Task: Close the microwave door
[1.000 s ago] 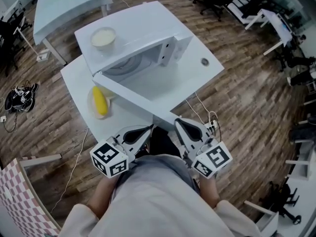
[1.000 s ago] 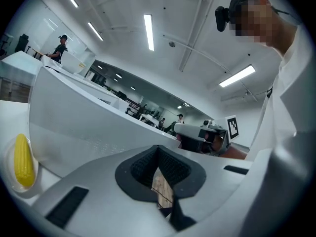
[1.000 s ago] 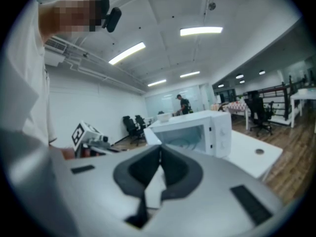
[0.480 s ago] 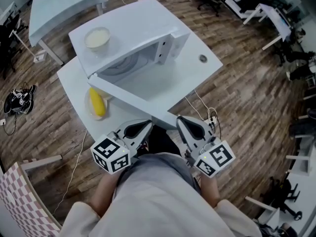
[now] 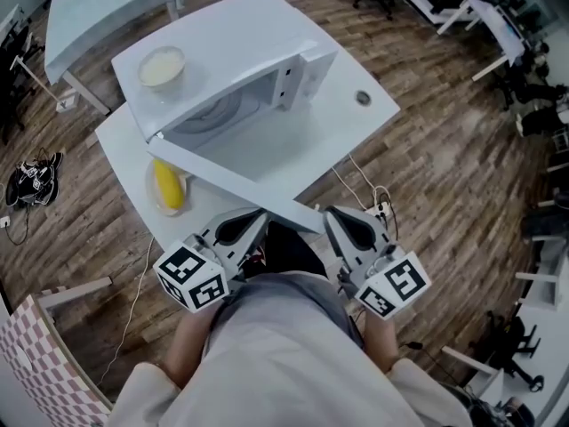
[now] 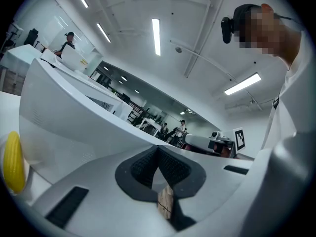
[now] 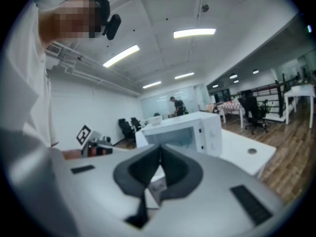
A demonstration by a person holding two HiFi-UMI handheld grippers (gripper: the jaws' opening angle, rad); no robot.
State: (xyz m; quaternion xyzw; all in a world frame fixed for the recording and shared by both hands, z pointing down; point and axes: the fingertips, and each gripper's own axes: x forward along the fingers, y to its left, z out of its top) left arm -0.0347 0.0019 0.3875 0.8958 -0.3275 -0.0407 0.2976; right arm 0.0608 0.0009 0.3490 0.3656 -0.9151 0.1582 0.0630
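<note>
Head view: the white microwave (image 5: 233,38) stands on a white table (image 5: 342,127), its door (image 5: 233,179) swung wide open toward the person. The open cavity (image 5: 222,109) shows a round glass turntable with nothing on it. A shallow bowl (image 5: 162,67) holding something pale and creamy sits on the microwave's top, near its left rear corner. Left of the door, on the table, a clear dish (image 5: 149,190) carries one yellow oblong item (image 5: 168,183). The door's free edge ends between the two grippers, just in front of the person's body; contact with either cannot be made out.

Left gripper (image 5: 260,213): held low at the table's near edge. In its own view the jaws are clenched tip to tip with nothing between them (image 6: 158,150), and the yellow item shows at the far left (image 6: 12,163).

Right gripper (image 5: 327,213): level with the left. Its jaws are likewise pressed together and empty (image 7: 160,151), and the microwave (image 7: 195,131) appears beyond them, well apart
</note>
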